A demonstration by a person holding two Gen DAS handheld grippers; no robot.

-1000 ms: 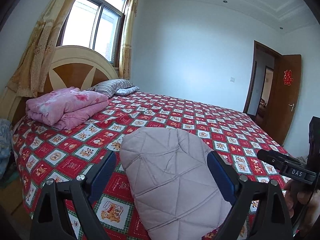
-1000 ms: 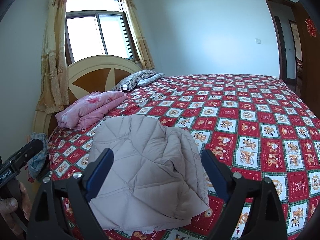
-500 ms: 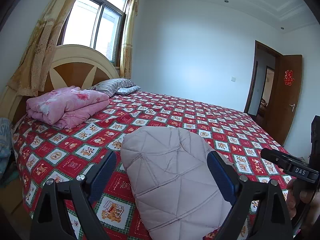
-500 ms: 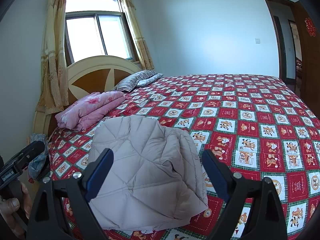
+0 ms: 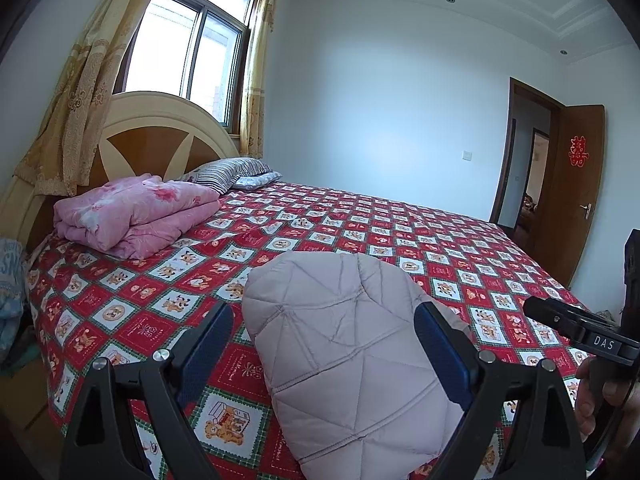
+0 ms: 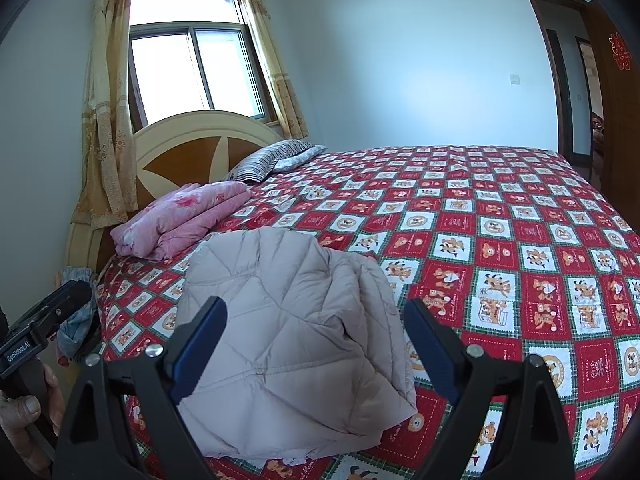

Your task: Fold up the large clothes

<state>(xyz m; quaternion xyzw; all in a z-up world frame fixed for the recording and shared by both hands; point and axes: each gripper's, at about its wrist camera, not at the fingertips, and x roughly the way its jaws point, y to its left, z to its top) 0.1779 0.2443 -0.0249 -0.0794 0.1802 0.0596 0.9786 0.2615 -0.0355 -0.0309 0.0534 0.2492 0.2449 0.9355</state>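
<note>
A pale pinkish-grey quilted jacket (image 5: 344, 356) lies folded into a compact bundle on the red patterned bedspread (image 5: 360, 232), near the bed's front edge. It also shows in the right wrist view (image 6: 288, 320). My left gripper (image 5: 324, 328) is open and empty, held back from and above the jacket, apart from it. My right gripper (image 6: 316, 320) is open and empty too, held the same way. The right gripper's body (image 5: 580, 328) shows at the right of the left wrist view, and the left one's body (image 6: 36, 328) at the left of the right wrist view.
A folded pink quilt (image 5: 132, 212) and striped pillows (image 5: 228, 172) lie by the wooden headboard (image 5: 160, 136). A window with curtains (image 5: 72, 92) stands behind. An open brown door (image 5: 576, 192) is at the far right. Blue cloth (image 6: 76, 320) hangs beside the bed's left edge.
Both grippers have drifted slightly; the jacket sits a little lower in the left wrist view. Both stay open, and the jacket has not moved.
</note>
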